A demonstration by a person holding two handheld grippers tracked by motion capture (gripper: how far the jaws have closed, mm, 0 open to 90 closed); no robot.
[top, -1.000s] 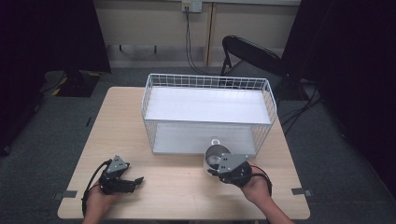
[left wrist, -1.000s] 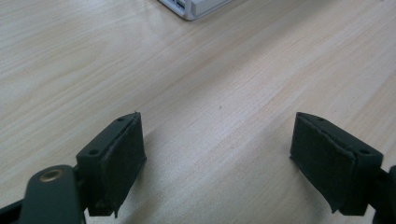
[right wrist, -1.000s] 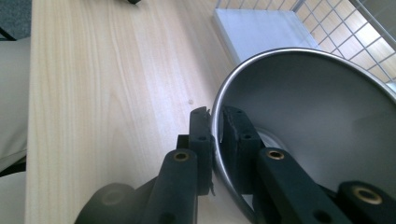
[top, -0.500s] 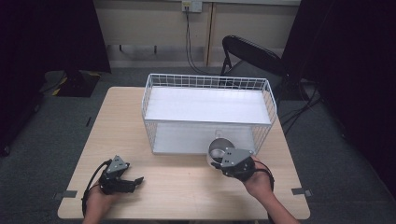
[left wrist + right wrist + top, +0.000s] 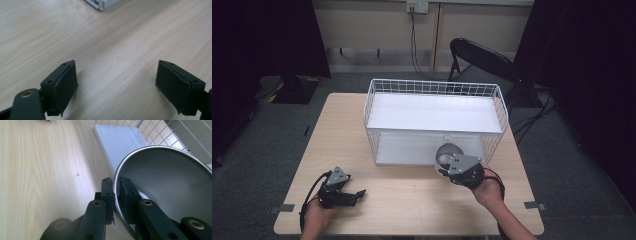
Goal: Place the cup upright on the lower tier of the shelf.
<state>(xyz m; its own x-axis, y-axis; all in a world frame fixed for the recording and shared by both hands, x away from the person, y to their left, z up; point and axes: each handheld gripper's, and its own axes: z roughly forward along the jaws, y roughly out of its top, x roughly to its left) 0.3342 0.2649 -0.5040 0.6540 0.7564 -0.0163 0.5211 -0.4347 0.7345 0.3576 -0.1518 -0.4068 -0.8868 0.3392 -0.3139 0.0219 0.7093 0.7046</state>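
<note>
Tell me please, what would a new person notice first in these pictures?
First, the big white wire basket at the far middle of the wooden table. Next, the shiny metal bowl just in front of the basket's right end, its rim pinched by the right gripper. The left gripper rests near the table's front left edge, jaws wide open with nothing between them.

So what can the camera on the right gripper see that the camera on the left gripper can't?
Right gripper view: its two black jaws shut on the rim of a shiny metal bowl, one pad inside and one outside, with the white wire basket behind.

Left gripper view: the left gripper with jaws wide apart, nothing between them, and a white corner at the top edge.

Both: the light wooden table.
</note>
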